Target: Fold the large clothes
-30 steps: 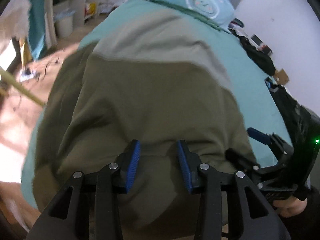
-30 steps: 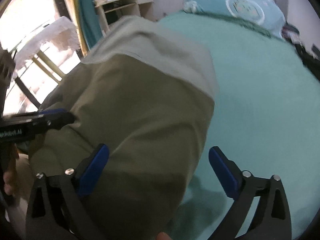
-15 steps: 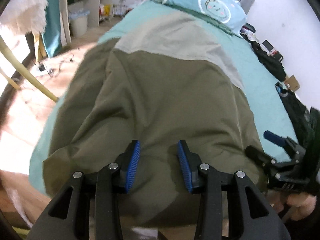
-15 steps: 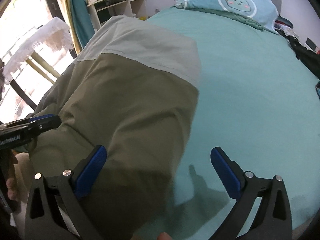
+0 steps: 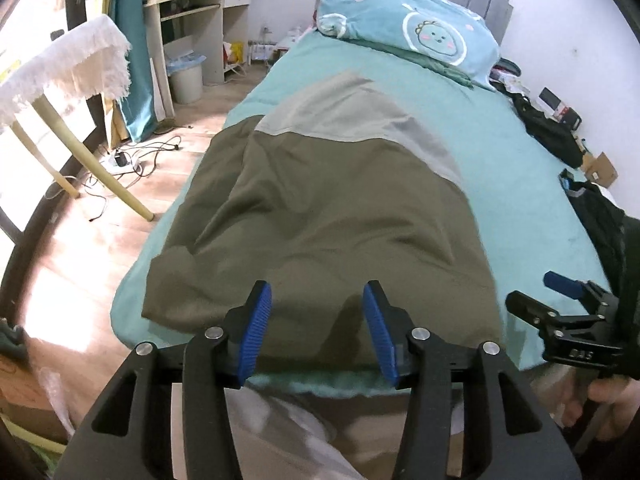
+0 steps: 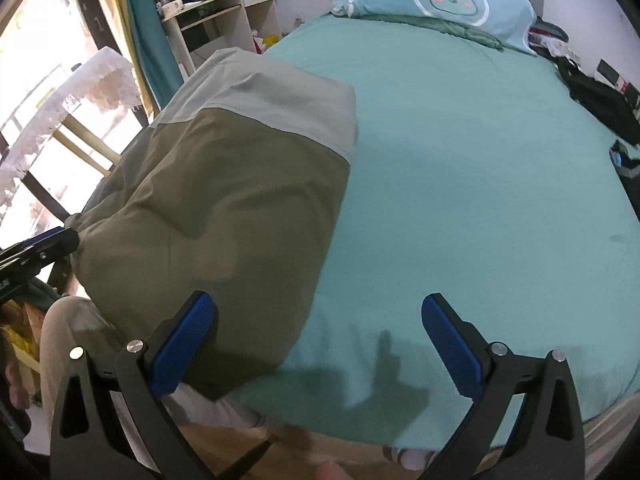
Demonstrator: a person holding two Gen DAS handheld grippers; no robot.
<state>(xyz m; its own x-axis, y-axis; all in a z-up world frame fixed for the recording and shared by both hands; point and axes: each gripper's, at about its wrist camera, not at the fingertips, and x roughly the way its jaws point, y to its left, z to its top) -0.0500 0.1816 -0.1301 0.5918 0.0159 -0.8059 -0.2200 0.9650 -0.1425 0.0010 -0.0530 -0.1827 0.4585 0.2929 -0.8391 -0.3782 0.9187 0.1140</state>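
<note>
The olive-and-grey garment (image 5: 320,216) looks soft, limp and light for its size, likely to sag and crease when lifted; the near hem corners or the side edges seem the best places to pinch; it lies folded on the teal bed (image 5: 520,184), along its left side, near edge at the foot. The left hand-held gripper (image 5: 316,330) hovers just above that near hem at 6 o'clock, jaws just opened further, nothing between them; the right hand-held gripper (image 6: 316,348) stands wide open and empty, the garment's right edge at its 10 o'clock.
</note>
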